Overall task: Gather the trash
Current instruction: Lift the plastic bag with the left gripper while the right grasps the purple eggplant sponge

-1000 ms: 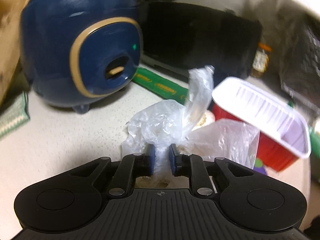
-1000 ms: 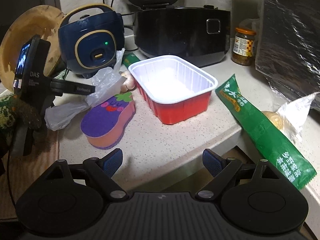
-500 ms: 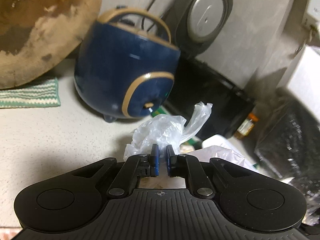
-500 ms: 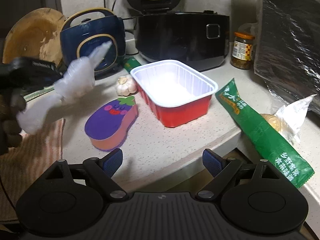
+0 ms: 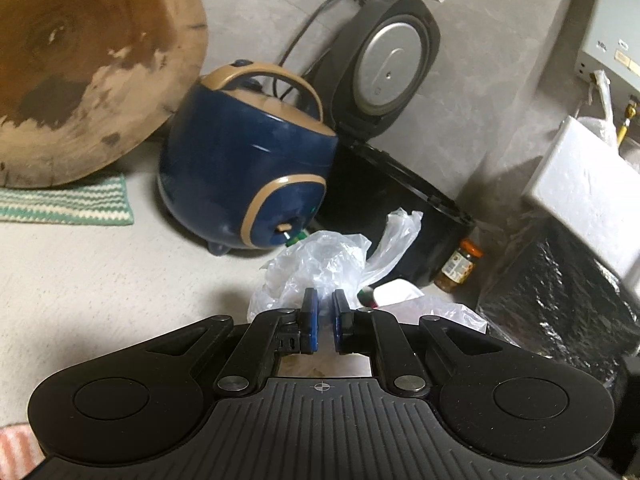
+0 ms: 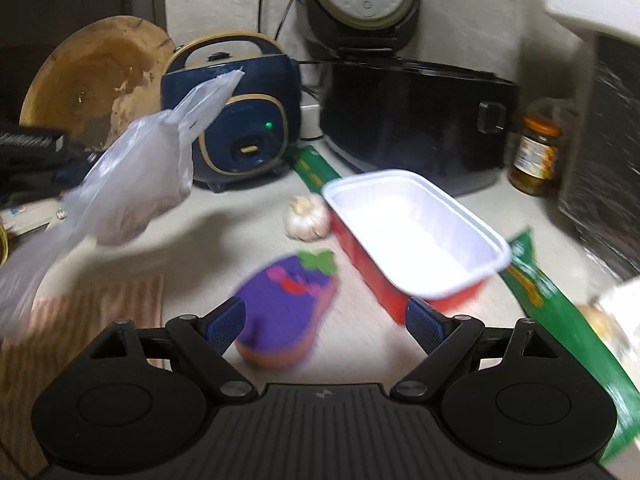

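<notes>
We hold the bag (image 6: 132,176) pinched in the closed left tool (image 5: 324,304), off the counter (image 6: 224,248), while the tray (image 6: 416,240), long axis toward 10 o'clock, lies at 1 o'clock of the wide-open, empty right tool (image 6: 326,324), the nearer one.

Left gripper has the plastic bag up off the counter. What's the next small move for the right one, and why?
Probably ease the right gripper forward to the red tray: its jaws are wide open and empty, and the tray lies just ahead, empty. The left gripper is shut on the plastic bag.
</notes>
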Demonstrator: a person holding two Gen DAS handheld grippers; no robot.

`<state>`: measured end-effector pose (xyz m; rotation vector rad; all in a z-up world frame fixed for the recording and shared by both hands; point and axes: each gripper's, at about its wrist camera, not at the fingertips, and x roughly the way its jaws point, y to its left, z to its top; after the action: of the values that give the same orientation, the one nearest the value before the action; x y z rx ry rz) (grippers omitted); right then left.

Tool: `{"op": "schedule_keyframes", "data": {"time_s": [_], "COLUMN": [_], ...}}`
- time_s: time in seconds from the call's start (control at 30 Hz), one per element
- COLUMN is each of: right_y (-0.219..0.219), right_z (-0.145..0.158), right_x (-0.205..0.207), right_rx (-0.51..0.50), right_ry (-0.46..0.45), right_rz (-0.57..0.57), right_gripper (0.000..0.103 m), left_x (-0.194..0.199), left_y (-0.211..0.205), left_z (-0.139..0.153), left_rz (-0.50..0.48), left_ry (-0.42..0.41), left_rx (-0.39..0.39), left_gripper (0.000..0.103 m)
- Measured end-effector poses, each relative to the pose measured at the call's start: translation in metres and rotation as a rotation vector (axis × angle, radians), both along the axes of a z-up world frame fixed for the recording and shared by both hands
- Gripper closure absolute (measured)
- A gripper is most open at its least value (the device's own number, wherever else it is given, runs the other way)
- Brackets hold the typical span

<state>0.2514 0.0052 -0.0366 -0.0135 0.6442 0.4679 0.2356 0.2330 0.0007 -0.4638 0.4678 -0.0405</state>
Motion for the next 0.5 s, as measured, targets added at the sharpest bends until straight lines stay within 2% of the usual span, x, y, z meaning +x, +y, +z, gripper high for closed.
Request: {"op": "schedule_keyframes", "data": {"time_s": [0.13, 0.23, 0.3, 0.33, 0.37, 0.5], "right_y": [0.026, 0.047, 0.051, 0.05, 0.049, 0.037], "right_z": [-0.005, -0.022, -0.03, -0.032, -0.032, -0.017], "right_x": [0.019, 0.031, 0.034, 0.035, 0.035, 0.019], "right_rx": [0.053, -0.018, -0.045, -0.048, -0.048, -0.005], "right_ry": [0.086, 0.144, 0.143, 0.136, 0.138, 0.123], "right_rz": [0.039, 0.022, -0.01, -0.023, -0.022, -0.01], "right_gripper": [0.015, 0.015, 0.016, 0.023, 0.037, 0.037], "left_x": [-0.009, -0.007, -0.005, -0.004, -0.002, 0.009], "left_y": [0.011, 0.019, 0.021, 0.02, 0.02, 0.014], "left_z": [-0.005, -0.01, -0.013, -0.014, -0.015, -0.02], "left_rz": [0.018, 0.02, 0.006, -0.004, -0.017, -0.079], "left_ry": [-0.008, 0.006, 0.012, 0.014, 0.017, 0.028], "left_rx": [-0.038, -0.071, -0.078, -0.081, -0.085, -0.101], "left_gripper": [0.092, 0.092, 0.092, 0.092, 0.092, 0.092]}}
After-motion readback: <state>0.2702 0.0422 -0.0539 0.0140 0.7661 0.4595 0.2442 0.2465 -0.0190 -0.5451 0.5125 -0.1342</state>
